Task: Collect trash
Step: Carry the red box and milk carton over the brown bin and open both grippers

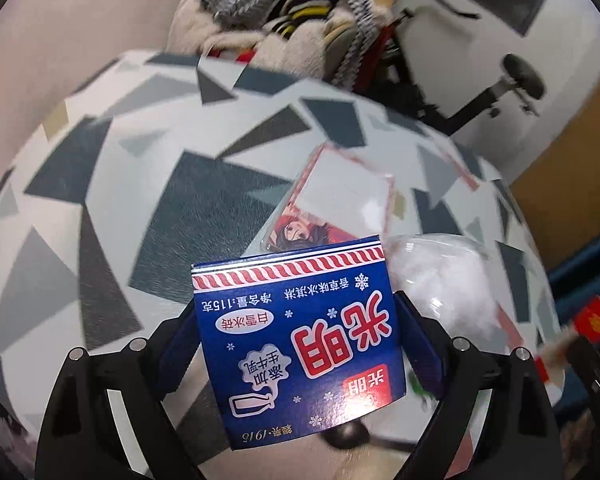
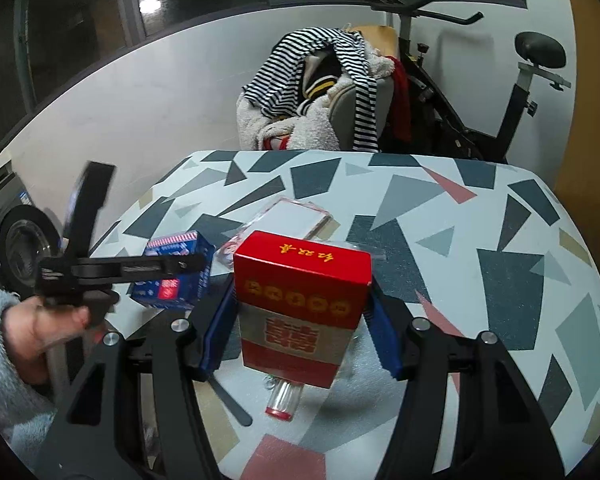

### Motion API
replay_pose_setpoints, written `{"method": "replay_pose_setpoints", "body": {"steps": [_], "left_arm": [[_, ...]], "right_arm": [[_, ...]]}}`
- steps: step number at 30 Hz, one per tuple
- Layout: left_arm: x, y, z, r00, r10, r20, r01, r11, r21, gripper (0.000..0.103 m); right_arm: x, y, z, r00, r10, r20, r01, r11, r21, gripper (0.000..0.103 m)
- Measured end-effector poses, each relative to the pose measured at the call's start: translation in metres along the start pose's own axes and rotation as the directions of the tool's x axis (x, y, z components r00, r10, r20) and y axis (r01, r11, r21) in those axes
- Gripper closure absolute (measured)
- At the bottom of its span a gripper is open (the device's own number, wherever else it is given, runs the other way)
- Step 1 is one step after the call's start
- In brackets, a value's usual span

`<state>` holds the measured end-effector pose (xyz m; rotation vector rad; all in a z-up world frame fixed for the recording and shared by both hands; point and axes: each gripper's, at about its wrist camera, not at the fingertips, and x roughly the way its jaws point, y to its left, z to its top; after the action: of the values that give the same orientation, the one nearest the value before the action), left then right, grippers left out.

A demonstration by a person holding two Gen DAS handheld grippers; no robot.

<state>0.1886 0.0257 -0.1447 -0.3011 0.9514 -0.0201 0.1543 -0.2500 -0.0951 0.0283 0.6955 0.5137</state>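
Note:
My left gripper (image 1: 296, 312) is shut on a blue carton (image 1: 300, 332) with white and red Chinese print, both blue pads against its sides, tilted above the table. In the right wrist view the same carton (image 2: 176, 272) sits in that gripper (image 2: 140, 268), held by a hand in a fuzzy pale-blue sleeve (image 2: 8, 344). My right gripper (image 2: 302, 332) is shut on a red cigarette box (image 2: 304, 296), upright between its pads. On the table lie a clear card sleeve with a cartoon picture (image 1: 340, 204) (image 2: 296, 218), a clear bag of white stuff (image 1: 440, 280) and a small clear tube with a red end (image 2: 284, 400).
The table (image 2: 480, 280) has a white top with grey, dark and pink triangles. Behind it stand a chair piled with striped and fleecy clothes (image 2: 320, 92) and an exercise bike (image 2: 500, 100). A washing machine (image 2: 16, 240) is at the left. A thin black stick (image 2: 230, 400) lies near the front edge.

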Motion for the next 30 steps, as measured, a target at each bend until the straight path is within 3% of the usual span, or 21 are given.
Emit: {"method": "replay_pose_setpoints", "body": {"steps": [6,10,20,30], "left_arm": [[-0.061,0.007,-0.038,0.996,-0.051,0.079,0.043,0.993,0.106,0.015],[-0.089,0.010,-0.072,0.994,-0.045,0.104,0.026,0.984,0.176,0.015],[-0.128,0.018,-0.131,0.986,-0.082,0.144,0.059,0.986,0.156,0.015],[-0.135,0.020,-0.150,0.985,-0.081,0.152,0.057,0.986,0.155,0.015]], "right_arm": [[-0.014,0.016,-0.011,0.999,0.030,-0.022,-0.031,0.998,-0.054,0.042],[-0.024,0.029,-0.029,0.997,0.054,-0.057,-0.058,0.996,-0.064,0.042],[-0.034,0.067,-0.086,0.983,0.094,-0.159,-0.105,0.993,-0.059,0.042],[-0.017,0.084,-0.140,0.945,0.109,-0.308,-0.128,0.991,-0.042,0.042]]}}
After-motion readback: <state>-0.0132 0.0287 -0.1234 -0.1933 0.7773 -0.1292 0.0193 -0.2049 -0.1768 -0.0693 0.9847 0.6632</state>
